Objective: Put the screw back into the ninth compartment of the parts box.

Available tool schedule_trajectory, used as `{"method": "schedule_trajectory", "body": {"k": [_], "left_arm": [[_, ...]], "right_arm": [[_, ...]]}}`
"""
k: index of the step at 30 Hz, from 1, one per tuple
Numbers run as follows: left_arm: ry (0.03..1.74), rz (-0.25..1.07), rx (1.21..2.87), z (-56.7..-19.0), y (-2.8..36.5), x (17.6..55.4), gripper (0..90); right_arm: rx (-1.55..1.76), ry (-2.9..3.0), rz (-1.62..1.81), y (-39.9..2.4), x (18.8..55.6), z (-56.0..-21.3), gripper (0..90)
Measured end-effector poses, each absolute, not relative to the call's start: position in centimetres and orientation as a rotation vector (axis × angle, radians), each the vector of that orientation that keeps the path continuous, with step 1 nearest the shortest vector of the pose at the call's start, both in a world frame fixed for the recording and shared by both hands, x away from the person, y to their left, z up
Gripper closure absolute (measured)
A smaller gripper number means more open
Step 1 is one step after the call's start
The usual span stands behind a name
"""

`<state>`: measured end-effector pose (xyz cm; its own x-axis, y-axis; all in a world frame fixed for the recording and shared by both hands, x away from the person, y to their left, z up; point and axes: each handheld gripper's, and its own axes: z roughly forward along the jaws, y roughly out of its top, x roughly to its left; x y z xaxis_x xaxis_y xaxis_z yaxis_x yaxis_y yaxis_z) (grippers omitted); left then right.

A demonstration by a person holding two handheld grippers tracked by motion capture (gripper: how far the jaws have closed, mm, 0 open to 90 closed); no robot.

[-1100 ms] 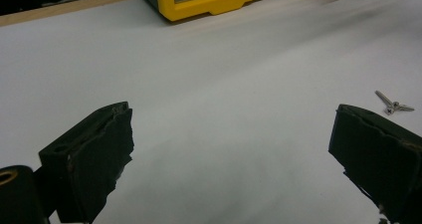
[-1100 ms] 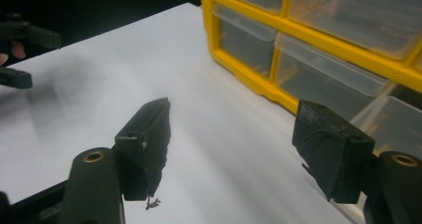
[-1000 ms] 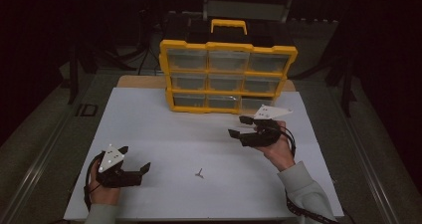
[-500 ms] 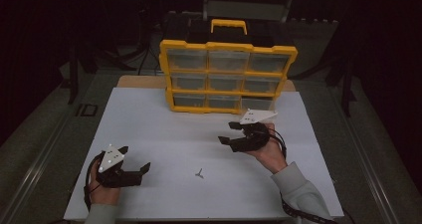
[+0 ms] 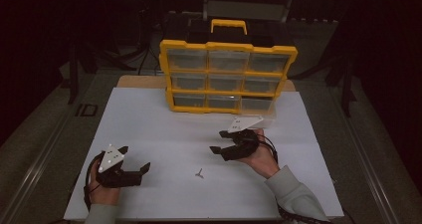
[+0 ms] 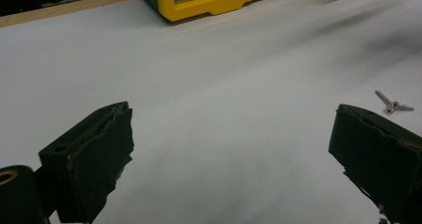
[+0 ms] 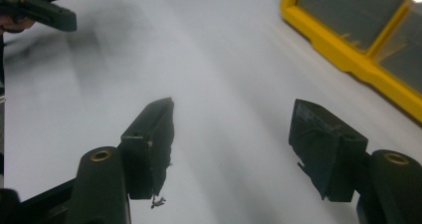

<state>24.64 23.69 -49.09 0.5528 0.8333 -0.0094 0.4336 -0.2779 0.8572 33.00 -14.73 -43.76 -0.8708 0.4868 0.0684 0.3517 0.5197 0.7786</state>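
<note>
Left gripper (image 5: 144,168): being held low at the near left of the white table (image 5: 149,124), jaws being kept spread, nothing being pinched between them.
Screw (image 5: 199,172): a small wing-headed metal piece, lying flat on the table, near the left gripper's tips and off to their right; in the left gripper view (image 6: 393,104) it is being seen just beyond the right-hand jaw, apart from it.
Right gripper (image 5: 218,143): being carried above the table, beyond the screw and slightly to its right, jaws being held wide with nothing between; the screw (image 7: 158,202) is being seen below the left-hand jaw.
Organiser box (image 5: 226,77): yellow, standing upright at the far edge, well apart from the screw.
</note>
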Motion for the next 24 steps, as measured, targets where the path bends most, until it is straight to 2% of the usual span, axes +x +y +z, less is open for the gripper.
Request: {"method": "schedule_trajectory", "body": {"k": [24], "left_arm": [[1.027,0.571,1.906,-49.1,23.7,24.6,4.2]], "right_arm": [[0.597,2.748,1.129,-11.6,32.0,-44.8,35.0]]}}
